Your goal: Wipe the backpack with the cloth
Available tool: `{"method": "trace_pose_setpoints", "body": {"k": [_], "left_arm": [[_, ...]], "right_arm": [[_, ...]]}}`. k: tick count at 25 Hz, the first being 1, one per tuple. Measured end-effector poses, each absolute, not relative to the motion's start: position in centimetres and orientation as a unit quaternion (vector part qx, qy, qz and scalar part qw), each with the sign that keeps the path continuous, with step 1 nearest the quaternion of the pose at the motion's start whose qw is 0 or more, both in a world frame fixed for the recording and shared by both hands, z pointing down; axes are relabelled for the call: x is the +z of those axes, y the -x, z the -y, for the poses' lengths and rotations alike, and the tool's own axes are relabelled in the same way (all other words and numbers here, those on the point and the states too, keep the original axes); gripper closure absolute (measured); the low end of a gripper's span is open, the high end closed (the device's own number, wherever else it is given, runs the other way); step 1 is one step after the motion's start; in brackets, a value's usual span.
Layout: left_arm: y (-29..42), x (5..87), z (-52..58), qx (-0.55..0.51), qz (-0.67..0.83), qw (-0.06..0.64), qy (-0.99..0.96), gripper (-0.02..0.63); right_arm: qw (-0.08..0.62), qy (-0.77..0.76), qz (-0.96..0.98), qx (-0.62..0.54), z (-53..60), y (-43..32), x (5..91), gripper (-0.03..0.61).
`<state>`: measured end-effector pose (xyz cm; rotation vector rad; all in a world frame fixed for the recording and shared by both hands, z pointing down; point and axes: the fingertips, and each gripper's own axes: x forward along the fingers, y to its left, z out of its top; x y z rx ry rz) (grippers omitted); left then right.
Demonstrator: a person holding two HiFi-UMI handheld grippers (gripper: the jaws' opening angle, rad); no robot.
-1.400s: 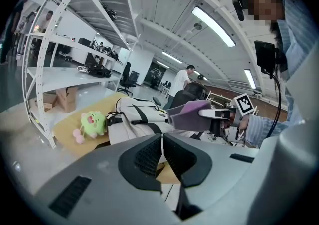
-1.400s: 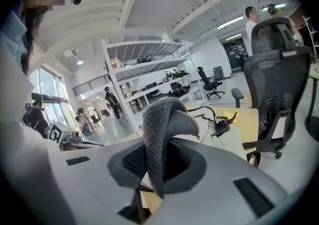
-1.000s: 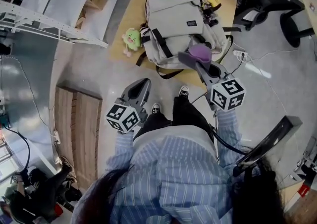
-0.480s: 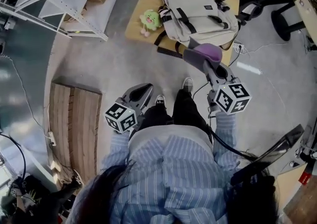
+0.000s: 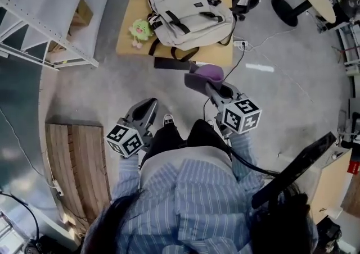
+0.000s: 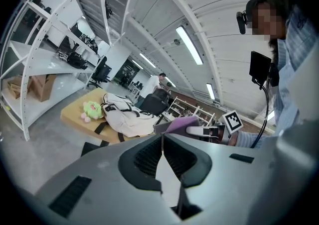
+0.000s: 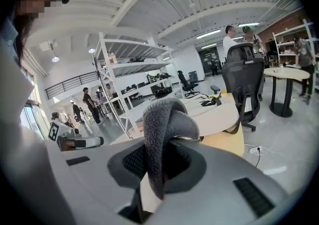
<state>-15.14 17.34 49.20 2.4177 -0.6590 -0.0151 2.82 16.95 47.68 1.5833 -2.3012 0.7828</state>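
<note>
**Cloth gripped, backpack out of reach on the bench**

The backpack (image 5: 188, 14) lies flat on a low wooden bench (image 5: 126, 49), front side up, with dark straps trailing off the near edge. A green plush toy (image 5: 140, 29) sits just beside the backpack's left side, also on the bench.

The right hand-held gripper (image 5: 199, 81) is on the near side of the backpack, over the floor (image 5: 107, 84), close to the bench edge but not touching the backpack. Its jaws are clamped on a purple cloth (image 5: 208, 73), which bulges in a folded loop above the jaw tips and hangs down between them.

The left hand-held gripper (image 5: 147, 107) is further from the backpack, low and close to the person's legs. Its jaws are pressed together at the tips with nothing between them.
</note>
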Motion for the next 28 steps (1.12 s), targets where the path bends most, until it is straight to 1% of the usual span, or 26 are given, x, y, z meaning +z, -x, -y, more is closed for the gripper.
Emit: {"method": "trace_pose_setpoints", "body": {"k": [5, 10, 15, 20, 24, 28], "left_arm": [[13.1, 49.1, -19.9, 0.003, 0.244, 0.319, -0.916, 0.598], [9.8, 49.3, -22.1, 0.009, 0.259, 0.314, -0.913, 0.598], [3.6, 48.5, -25.4, -0.024, 0.288, 0.319, -0.902, 0.598], [-3.4, 48.6, -31.8, -0.039, 0.291, 0.331, -0.896, 0.598], [-6.4, 50.3, -36.5, -0.029, 0.315, 0.345, -0.884, 0.598], [-7.0, 50.1, -39.7, -0.022, 0.331, 0.34, -0.88, 0.598]], "right_arm": [[0.1, -0.527, 0.799, 0.272, -18.5, -3.2, 47.0, 0.537], [0.128, -0.512, 0.81, 0.256, -21.8, -6.6, 47.1, 0.537], [0.15, -0.485, 0.826, 0.245, -27.7, -12.3, 47.4, 0.537], [0.185, -0.438, 0.852, 0.218, -33.6, -16.4, 47.9, 0.537], [0.174, -0.418, 0.861, 0.232, -36.6, -18.7, 48.7, 0.537], [0.16, -0.404, 0.867, 0.245, -38.8, -19.8, 49.0, 0.537]]}}
